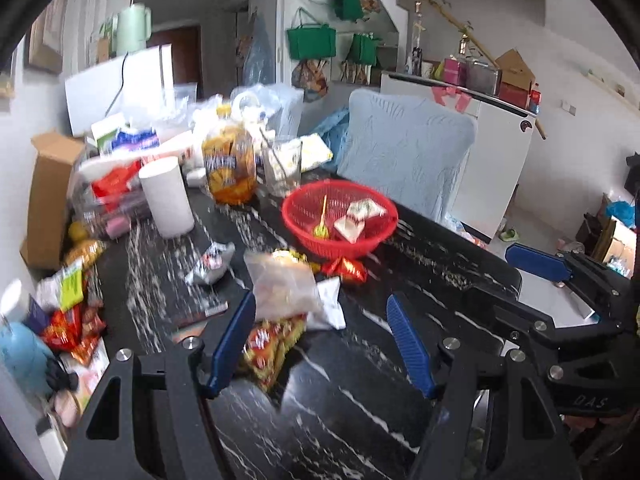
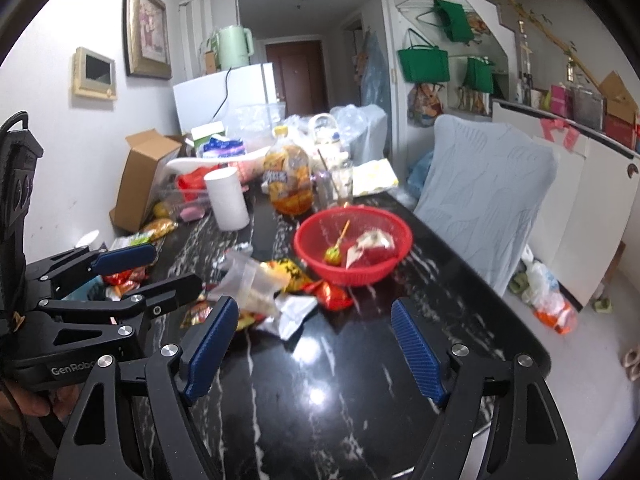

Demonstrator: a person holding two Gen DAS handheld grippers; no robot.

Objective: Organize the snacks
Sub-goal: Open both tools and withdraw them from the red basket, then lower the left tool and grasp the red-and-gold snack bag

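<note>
A red basket [image 1: 304,236] [image 2: 384,268] stands mid-table and holds a lollipop [image 1: 321,229] [image 2: 333,255] and small white packets [image 1: 356,220] [image 2: 370,246]. In front of it lies a pile of loose snacks: a clear bag [image 1: 282,284] [image 2: 250,284], a red wrapper [image 1: 346,269] [image 2: 330,294] and a yellow-red packet [image 1: 272,342]. My left gripper [image 1: 322,344] is open and empty above the table, just in front of the pile. My right gripper [image 2: 314,346] is open and empty to its right. Each gripper shows in the other's view, the right one [image 1: 452,292] and the left one [image 2: 172,268].
The black marble table [image 1: 320,408] [image 2: 312,400] carries a paper roll [image 1: 168,198] [image 2: 227,200], an orange snack jar [image 1: 229,168] [image 2: 288,184], a glass [image 1: 280,168], a cardboard box [image 1: 48,196] [image 2: 140,176] and more wrappers at the left edge [image 1: 72,328]. A pale blue chair [image 1: 404,152] [image 2: 484,196] stands on the right.
</note>
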